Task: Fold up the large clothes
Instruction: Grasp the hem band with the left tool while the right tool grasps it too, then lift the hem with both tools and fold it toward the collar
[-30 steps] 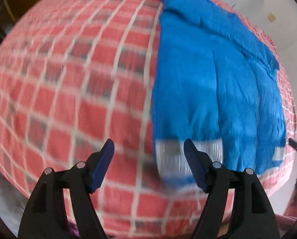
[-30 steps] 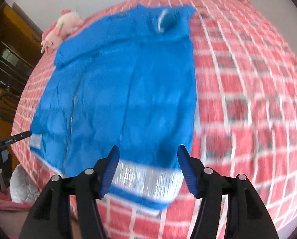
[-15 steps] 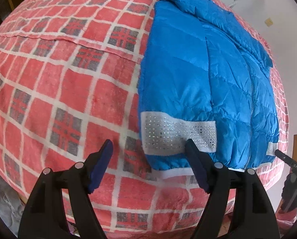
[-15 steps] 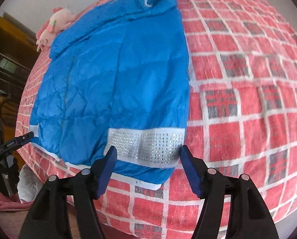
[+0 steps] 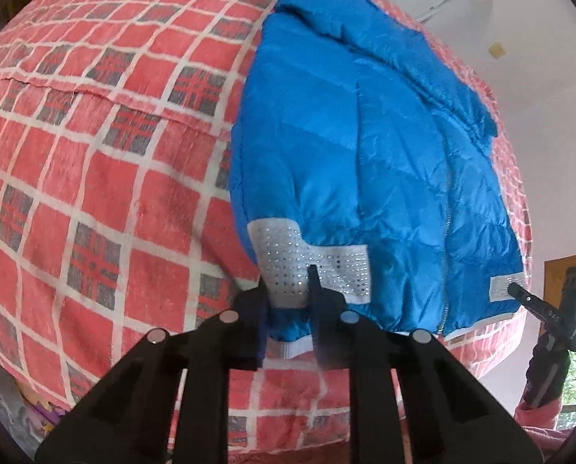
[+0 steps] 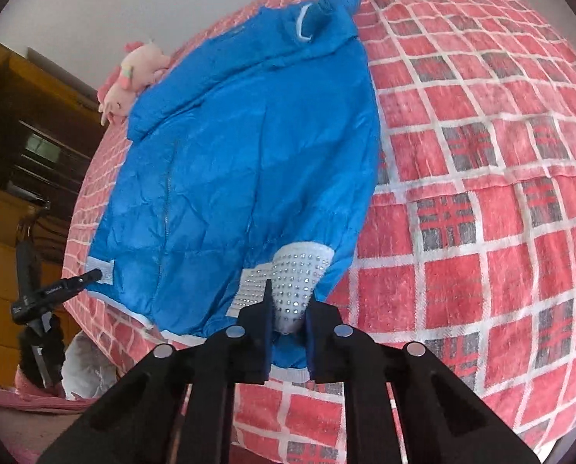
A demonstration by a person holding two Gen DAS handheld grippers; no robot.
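Jacket: a blue puffer jacket lies front-up on a bed covered by a red checked blanket, near the bed's front edge.
Long axis: runs from the hem at the near edge of the bed to the collar at the far end; collar points away from both cameras.
Zip: the zip line runs along that same axis, hem to collar.
Hem corners: each front corner carries a white studded patch; in the left wrist view a second patch shows at the other corner.
Left tongs: nearly closed, pinching the jacket's hem corner at the white studded patch.
Right tongs: nearly closed, pinching the opposite hem corner, where the studded patch is bunched up into a hump.
Since half a second ago: both tongs stood wide open with the hem lying flat between the fingers; now each pair is shut on its corner, and the fabric by the right tongs has gone from flat to puckered and lifted.
Also on the bed: a pink plush toy by the collar end, touching the jacket's far edge.
Beside the bed: wooden furniture past the left edge in the right wrist view.
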